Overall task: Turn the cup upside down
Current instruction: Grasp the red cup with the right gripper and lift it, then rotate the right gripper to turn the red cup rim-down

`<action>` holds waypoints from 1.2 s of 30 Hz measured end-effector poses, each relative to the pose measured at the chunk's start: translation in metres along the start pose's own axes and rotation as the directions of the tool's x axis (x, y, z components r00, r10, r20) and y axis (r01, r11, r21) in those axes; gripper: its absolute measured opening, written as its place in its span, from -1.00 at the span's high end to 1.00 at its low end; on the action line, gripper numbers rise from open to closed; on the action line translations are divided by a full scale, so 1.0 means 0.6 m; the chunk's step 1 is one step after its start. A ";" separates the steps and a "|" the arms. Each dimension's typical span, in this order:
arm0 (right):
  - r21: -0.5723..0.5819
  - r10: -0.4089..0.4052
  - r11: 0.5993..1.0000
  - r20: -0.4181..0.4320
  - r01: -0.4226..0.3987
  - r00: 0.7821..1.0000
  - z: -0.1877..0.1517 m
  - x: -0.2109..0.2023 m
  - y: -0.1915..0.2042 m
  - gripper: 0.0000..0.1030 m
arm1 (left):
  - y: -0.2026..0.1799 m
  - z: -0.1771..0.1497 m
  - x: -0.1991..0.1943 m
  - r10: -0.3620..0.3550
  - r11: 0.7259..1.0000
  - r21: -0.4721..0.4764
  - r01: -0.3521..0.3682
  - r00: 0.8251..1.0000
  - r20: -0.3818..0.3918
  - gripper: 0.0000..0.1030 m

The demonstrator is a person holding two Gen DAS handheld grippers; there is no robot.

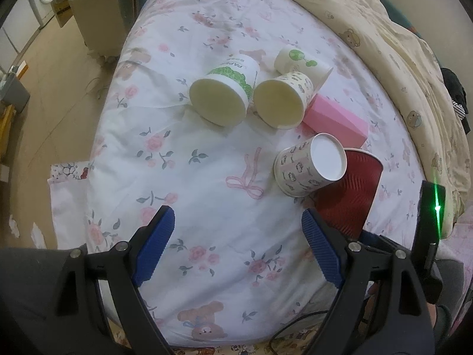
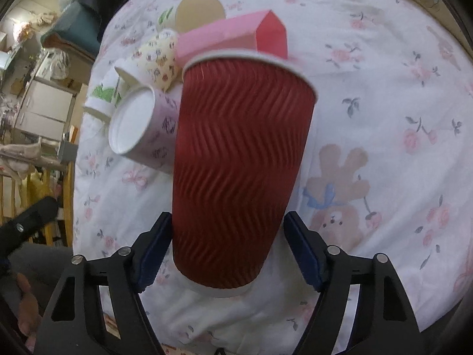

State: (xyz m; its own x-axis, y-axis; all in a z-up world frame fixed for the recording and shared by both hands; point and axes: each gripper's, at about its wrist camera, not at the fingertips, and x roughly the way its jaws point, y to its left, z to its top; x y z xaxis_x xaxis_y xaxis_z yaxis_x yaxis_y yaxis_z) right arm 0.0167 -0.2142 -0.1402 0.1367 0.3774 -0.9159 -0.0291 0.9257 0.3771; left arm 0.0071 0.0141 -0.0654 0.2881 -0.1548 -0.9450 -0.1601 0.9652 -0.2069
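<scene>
Now the red cup (image 2: 239, 171) was framed, not yet squeezed, by the right gripper's (image 2: 227, 248) spread fingers (image 2: 153, 254); squeezing and turning were needed next.

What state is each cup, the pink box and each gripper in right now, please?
red ribbed cup: lying on its side between the right gripper's fingers, rim pointing away.
bear-print cup: tipped, base showing, leaning on the red cup.
green-print cup: on its side, mouth towards the camera.
cream patterned cup: on its side, mouth towards the camera.
pink box: lying flat.
left gripper: open, empty.
right gripper: open around the red cup.
</scene>
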 end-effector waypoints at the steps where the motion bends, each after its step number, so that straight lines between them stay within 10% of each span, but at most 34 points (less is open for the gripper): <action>1: -0.001 0.000 1.000 -0.017 0.000 1.000 -0.004 0.005 -0.001 -0.49 | 0.001 0.000 0.000 -0.002 1.000 -0.001 0.002 1.000 0.000 -0.66; 23: -0.249 0.034 0.968 0.024 -0.027 0.999 -0.053 -0.114 0.075 -0.35 | 0.035 0.001 -0.032 -0.035 0.996 -0.076 0.039 0.998 0.056 -0.66; 30: -0.242 0.050 0.969 0.004 -0.047 0.999 -0.083 -0.142 0.069 -0.35 | -0.021 0.008 -0.056 -0.260 0.966 0.026 0.259 0.963 0.065 -0.66; 36: -0.260 0.063 0.964 0.004 -0.059 0.998 -0.096 -0.137 0.070 -0.35 | -0.087 0.015 -0.049 -0.298 0.948 0.127 0.292 0.954 0.027 -0.66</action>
State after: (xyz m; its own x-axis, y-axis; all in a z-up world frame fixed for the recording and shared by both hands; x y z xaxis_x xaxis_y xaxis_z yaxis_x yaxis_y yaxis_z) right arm -0.0529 -0.2048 -0.0570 0.1389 0.4346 -0.8898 -0.2937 0.8762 0.3821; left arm 0.0156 -0.0296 -0.0246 0.3483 -0.4296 -0.8332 0.0527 0.8964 -0.4401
